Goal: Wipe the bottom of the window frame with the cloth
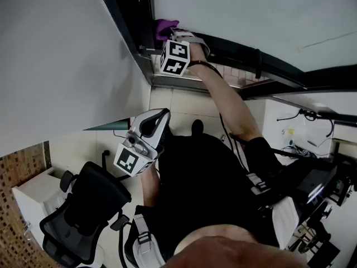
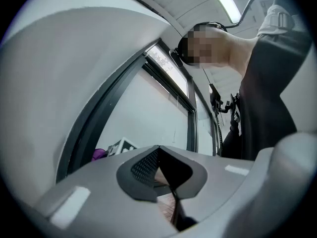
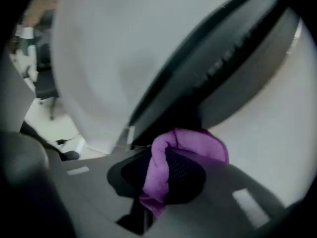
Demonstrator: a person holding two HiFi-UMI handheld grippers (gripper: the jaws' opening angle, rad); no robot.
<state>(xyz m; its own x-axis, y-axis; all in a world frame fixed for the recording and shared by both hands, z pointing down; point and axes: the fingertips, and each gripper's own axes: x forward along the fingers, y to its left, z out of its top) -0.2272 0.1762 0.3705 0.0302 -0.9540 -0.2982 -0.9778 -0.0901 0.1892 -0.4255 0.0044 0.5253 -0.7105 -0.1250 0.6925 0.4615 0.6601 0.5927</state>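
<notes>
In the head view my right gripper is stretched out to the corner of the dark window frame, shut on a purple cloth that is pressed against the frame there. The right gripper view shows the cloth bunched between the jaws and draped over one of them, with the dark frame bar running diagonally just beyond it. My left gripper is held low, near the person's body and well away from the window. Its jaws meet at the tips with nothing between them. From the left gripper view the cloth shows far off.
A tiled sill runs below the frame. A black office chair stands at the lower left. A white desk with cables and dark equipment fill the right side. A grey wall borders the window on the left.
</notes>
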